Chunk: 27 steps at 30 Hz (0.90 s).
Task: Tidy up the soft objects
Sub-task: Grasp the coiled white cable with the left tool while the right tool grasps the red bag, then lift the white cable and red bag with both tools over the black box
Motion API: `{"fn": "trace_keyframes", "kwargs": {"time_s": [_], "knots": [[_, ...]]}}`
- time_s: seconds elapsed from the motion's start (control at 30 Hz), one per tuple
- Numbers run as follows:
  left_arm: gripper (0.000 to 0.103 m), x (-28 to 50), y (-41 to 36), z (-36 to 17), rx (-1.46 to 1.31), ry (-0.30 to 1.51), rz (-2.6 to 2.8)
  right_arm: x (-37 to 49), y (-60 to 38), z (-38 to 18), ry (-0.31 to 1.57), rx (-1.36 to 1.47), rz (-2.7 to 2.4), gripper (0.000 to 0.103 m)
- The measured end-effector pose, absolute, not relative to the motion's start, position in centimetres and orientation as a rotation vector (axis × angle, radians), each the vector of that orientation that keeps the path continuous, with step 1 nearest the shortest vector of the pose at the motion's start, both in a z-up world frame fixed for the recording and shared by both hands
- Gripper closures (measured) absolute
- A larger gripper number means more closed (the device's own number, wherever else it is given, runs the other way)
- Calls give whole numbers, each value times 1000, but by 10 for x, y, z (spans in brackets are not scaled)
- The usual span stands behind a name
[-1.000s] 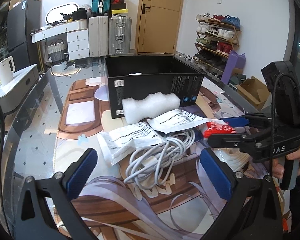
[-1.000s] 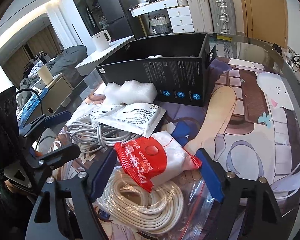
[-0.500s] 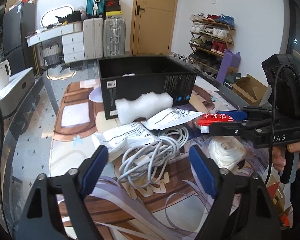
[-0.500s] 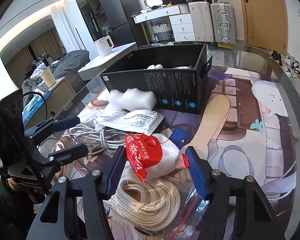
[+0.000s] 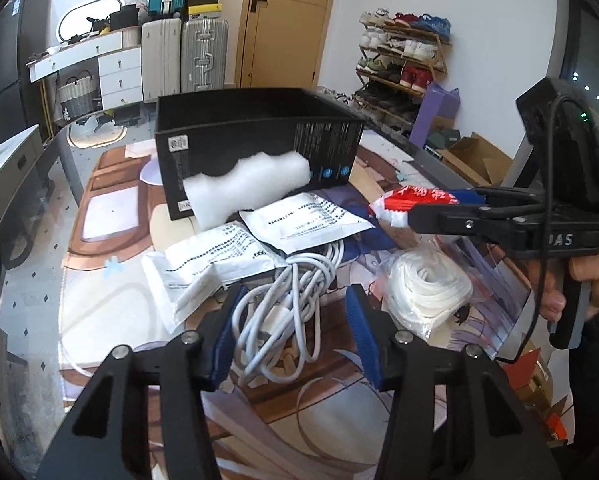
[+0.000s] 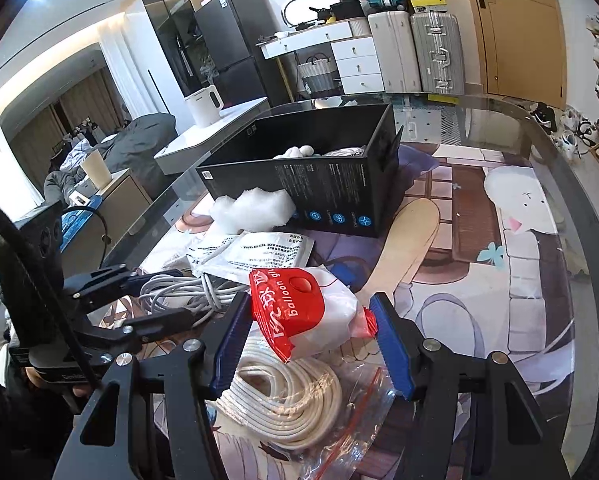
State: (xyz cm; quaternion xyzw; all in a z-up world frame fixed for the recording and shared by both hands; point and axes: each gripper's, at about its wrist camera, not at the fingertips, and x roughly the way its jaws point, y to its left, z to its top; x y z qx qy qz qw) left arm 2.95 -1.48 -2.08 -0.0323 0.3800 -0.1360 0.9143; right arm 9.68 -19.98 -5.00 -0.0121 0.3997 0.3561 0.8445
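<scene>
My right gripper is shut on a red and white balloon packet and holds it above a coiled white rope in a clear bag. The packet also shows in the left wrist view, pinched in the right gripper. My left gripper stands with its pads around a bundle of grey-white cable; its grip is not clear. The open black box stands behind, with white soft things inside. A white foam lump leans on its front. Two white printed pouches lie on the cable.
The glass table covers a cartoon mat. A white kettle stands on a side unit at the left. Suitcases, a door and a shoe rack are beyond the table. A cardboard box sits on the floor.
My right gripper has closed on the balloon packet and lifted it off the rope bag. My left gripper has narrowed around the cable bundle and moved closer to it.
</scene>
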Motion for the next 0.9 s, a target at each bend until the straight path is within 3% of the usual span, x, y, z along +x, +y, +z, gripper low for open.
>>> {"fn": "trace_keyframes", "kwargs": {"time_s": [0.17, 0.23, 0.33, 0.9], "knots": [[53, 37, -23, -24, -47, 803, -276, 97, -201, -51, 846, -27, 751, 42], [72, 38, -26, -25, -39, 808, -288, 97, -201, -51, 848, -25, 752, 42], [80, 36, -29, -25, -25, 800, -304, 97, -201, -50, 845, -22, 751, 42], [82, 5, -23, 3, -36, 738, -374, 94, -211, -36, 795, 10, 749, 42]]}}
